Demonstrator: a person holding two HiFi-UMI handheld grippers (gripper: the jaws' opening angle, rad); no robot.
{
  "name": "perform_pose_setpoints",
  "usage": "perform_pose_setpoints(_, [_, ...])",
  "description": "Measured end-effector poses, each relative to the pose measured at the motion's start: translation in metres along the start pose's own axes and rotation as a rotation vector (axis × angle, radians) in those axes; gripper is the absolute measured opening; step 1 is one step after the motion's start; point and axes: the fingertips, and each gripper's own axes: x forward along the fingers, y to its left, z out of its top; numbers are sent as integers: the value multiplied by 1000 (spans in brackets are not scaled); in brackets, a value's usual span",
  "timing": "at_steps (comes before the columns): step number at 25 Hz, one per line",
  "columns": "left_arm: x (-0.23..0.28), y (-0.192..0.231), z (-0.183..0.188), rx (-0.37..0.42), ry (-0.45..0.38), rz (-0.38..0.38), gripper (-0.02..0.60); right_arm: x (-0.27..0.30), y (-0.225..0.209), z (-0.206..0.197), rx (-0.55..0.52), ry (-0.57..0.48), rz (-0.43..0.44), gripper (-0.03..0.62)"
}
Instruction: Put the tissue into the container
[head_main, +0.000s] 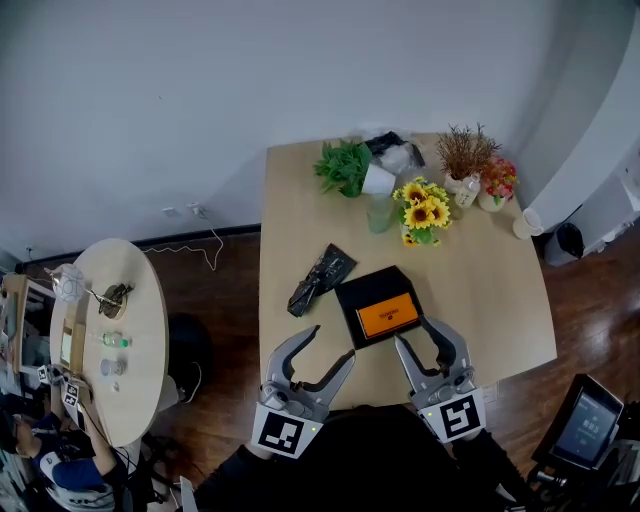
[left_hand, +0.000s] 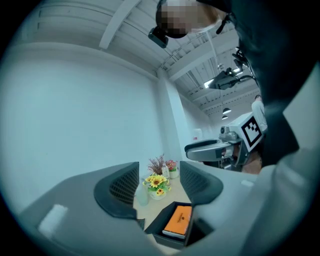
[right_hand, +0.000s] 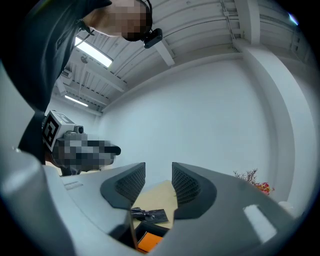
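Note:
On the wooden table (head_main: 480, 290) stands a black open box (head_main: 352, 295) with a flat orange pack (head_main: 387, 317) lying in it. A crumpled black wrapper (head_main: 320, 277) lies just left of the box. My left gripper (head_main: 333, 341) hovers at the table's near edge, left of the box, jaws wide open and empty. The left gripper view shows the box (left_hand: 157, 227) and the orange pack (left_hand: 178, 221) beyond its jaws. My right gripper (head_main: 413, 331) is by the box's near right corner, jaws a little apart with nothing between them. Its view shows the wrapper (right_hand: 150, 215) and the box (right_hand: 150, 229).
At the table's far side stand a green plant in a white pot (head_main: 350, 170), a sunflower bunch (head_main: 422, 212), a glass (head_main: 380, 215), dried stems (head_main: 465, 155) and pink flowers (head_main: 497, 180). A round side table (head_main: 140, 310) with small items stands at the left.

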Motion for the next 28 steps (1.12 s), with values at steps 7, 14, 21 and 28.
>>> perform_pose_setpoints(7, [2, -2, -2, 1, 7, -6, 241, -1, 1, -3, -1, 10, 6, 155])
perform_pose_setpoints(14, [3, -2, -2, 6, 4, -6, 241, -1, 2, -3, -2, 10, 6, 153])
perform_pose_setpoints(21, [3, -2, -4, -2, 8, 1, 241, -2, 3, -4, -4, 13, 12, 146])
perform_pose_setpoints(28, [3, -5, -7, 12, 20, -2, 241, -3, 4, -7, -6, 18, 16, 140])
